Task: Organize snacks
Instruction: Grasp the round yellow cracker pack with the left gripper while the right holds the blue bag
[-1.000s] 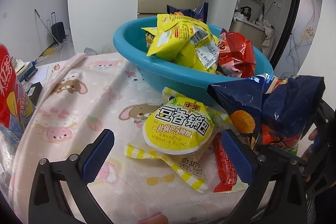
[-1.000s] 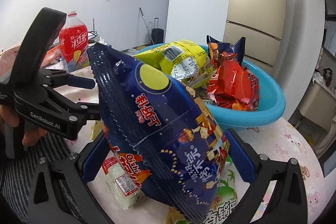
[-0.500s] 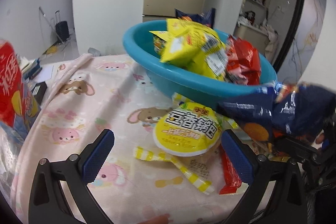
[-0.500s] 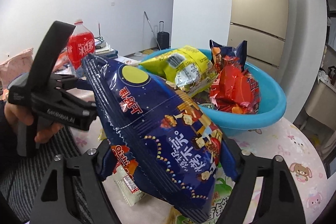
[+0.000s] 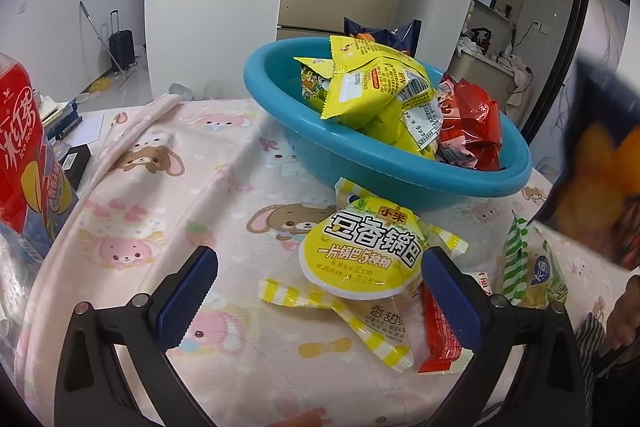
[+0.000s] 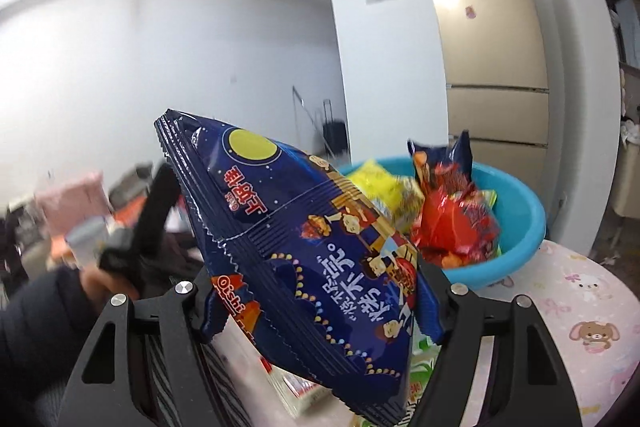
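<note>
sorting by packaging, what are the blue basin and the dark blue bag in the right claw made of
Blue basin: looks like moulded plastic, smooth with a soft sheen and rolled rim. Dark blue bag: seemingly glossy printed plastic film, creased, with serrated sealed edges.

Our left gripper (image 5: 320,287) is a black plastic frame with triangular cut-outs in each arm and two round silver screws near the base of each finger. Its fingers carry dark blue ribbed pads (image 5: 186,293). Our right gripper (image 6: 320,301) has the same black frame, the same cut-outs behind the fingers and the same pairs of silver screws. Left of the right gripper's fingers, our left hand (image 6: 106,277) shows bare skin beneath a dark sleeve (image 6: 36,311). Right of the left gripper's fingers, our right hand (image 5: 624,311) shows bare skin too.
</note>
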The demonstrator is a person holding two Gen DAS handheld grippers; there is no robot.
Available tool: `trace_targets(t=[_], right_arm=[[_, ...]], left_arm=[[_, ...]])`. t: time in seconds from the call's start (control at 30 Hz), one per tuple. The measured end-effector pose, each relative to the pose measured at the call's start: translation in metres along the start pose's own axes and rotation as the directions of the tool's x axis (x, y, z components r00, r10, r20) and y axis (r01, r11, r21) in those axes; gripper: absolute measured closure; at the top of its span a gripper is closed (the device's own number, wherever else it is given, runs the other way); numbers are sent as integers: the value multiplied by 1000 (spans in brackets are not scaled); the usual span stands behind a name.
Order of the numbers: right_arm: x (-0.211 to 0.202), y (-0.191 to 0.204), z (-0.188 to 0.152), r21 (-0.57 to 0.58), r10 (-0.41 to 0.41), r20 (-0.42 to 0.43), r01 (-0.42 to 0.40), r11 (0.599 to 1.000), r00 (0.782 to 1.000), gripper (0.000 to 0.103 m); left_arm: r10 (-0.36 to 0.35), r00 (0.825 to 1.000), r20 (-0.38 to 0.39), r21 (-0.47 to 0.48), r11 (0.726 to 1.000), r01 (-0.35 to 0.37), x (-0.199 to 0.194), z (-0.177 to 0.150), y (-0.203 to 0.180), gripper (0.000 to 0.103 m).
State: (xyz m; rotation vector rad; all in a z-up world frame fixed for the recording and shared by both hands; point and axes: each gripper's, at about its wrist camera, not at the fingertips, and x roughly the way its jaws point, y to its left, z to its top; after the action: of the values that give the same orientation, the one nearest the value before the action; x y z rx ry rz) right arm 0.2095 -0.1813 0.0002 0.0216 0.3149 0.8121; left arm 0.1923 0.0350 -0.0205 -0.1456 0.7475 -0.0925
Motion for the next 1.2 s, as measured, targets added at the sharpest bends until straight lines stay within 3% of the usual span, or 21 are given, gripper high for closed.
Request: trace_targets(t=[0.17, 0.2, 0.3, 0.43, 0.63, 0.83, 0.87, 0.93, 1.2], right_arm=[[-12, -12, 2, 85, 3, 84, -10, 996, 996, 30], [-12, -15, 2, 105, 3, 84, -12, 994, 996, 30], [-10, -21, 0, 138, -2, 78, -9, 990, 997, 30], [-7, -27, 0, 161, -4, 71, -8, 987, 997, 30], [-9, -32, 1, 176, -4, 75, -9, 984, 997, 30], [-9, -33, 0, 191, 1, 67, -14, 982, 998, 30], [-8, -33, 0, 191, 0, 67, -13, 981, 998, 30], [-8, -33, 0, 187, 0, 64, -12, 982, 998, 30], [-1, -32, -1, 173, -8, 44, 0, 985, 999, 30]], left_arm=[[38, 998, 45, 75, 996, -41, 2, 1, 2, 0], [10, 999, 39, 83, 996, -13, 4, 1, 3, 0], [-100, 995, -3, 106, 989, 99, 10, 0, -1, 0], [-104, 993, -49, 179, 978, 111, 20, -4, -17, 0], [-133, 982, -136, 213, 964, 160, 38, 5, -28, 0], [-143, 966, -214, 156, 972, 178, 61, 3, -21, 1], [-142, 965, -223, 149, 973, 177, 64, 2, -19, 2], [-152, 961, -229, 130, 974, 185, 66, 2, -16, 18], [-135, 967, -214, 112, 980, 162, 46, -3, -9, 28]])
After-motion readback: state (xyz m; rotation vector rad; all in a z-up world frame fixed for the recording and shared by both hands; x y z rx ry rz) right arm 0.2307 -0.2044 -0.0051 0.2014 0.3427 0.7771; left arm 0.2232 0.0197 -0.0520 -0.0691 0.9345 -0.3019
